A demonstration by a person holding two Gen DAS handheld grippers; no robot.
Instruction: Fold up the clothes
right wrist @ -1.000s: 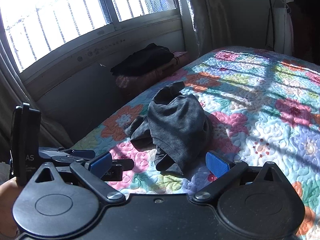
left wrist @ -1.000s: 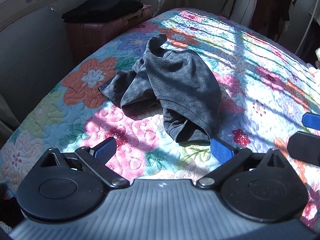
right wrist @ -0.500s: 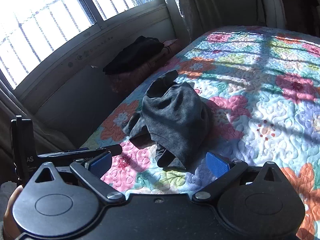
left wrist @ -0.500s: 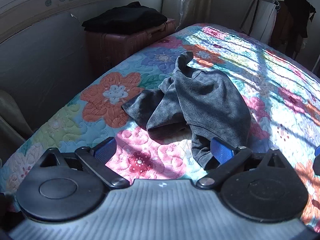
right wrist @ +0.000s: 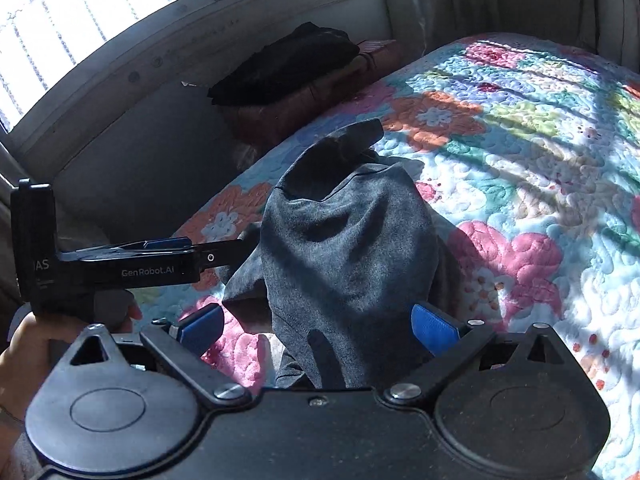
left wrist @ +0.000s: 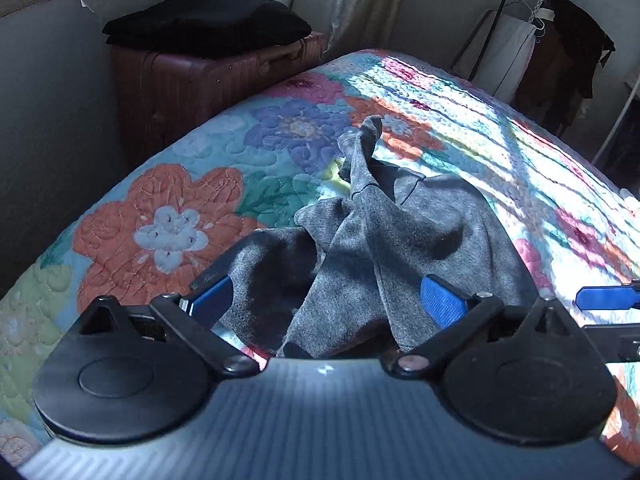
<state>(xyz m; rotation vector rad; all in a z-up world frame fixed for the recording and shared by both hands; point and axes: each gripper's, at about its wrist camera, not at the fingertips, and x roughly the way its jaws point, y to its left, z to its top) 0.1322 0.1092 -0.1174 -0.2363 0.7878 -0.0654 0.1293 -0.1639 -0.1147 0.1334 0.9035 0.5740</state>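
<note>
Clothes on the bed (left wrist: 168, 200) come down to one grey garment (left wrist: 400, 248) — it is lying in a crumpled heap near the bed's window-side edge, close to the corner by the suitcase (left wrist: 208, 80). Its long way is running from the near edge up toward the far side of the bed, and a thin twisted end is poking up and pointing away from the tongs.

Both tongs are hanging over the near end of the heap. The left gripper (left wrist: 326, 300) is spread wide and holding nothing, and so is the right gripper (right wrist: 316, 326).

Things could go wrong because the cloth is lying in bunched layers — a pinch may be catching two layers at once, so the garment may come up twisted instead of opening flat.
</note>
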